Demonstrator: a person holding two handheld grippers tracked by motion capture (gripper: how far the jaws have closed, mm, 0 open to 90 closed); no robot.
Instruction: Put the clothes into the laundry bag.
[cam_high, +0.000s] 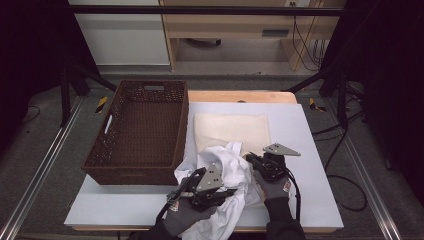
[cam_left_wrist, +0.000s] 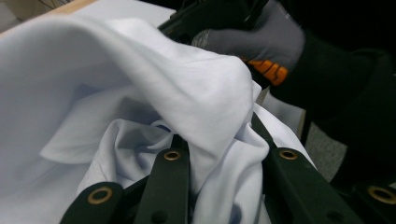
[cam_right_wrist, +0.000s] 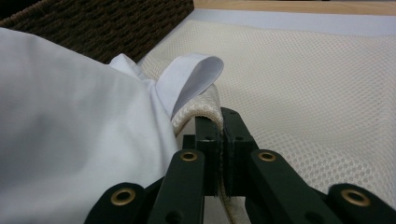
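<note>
White garment (cam_high: 227, 172) is being bunched at table's near edge, w/ left gripper (cam_high: 212, 187) pinching its folds; right gripper (cam_right_wrist: 219, 140), pressed together, is pinching mesh bag (cam_high: 231, 129) rim. Bag mouth should be held open while cloth is being fed in.

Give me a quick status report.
Right gripper shut on mesh bag edge. Left gripper in white garment, grip unclear. Basket alongside.

A lab or recording room set up for handling trials is indicated. The table (cam_high: 310, 150) is covered by a pale sheet and framed by black metal rig struts (cam_high: 330, 75), with rails (cam_high: 30, 185) laid along the grey carpeted floor at left and right. Loose cables (cam_high: 345, 170) are trailed at the right, and a light-wood desk (cam_high: 230, 25) is seen at the far side.
</note>
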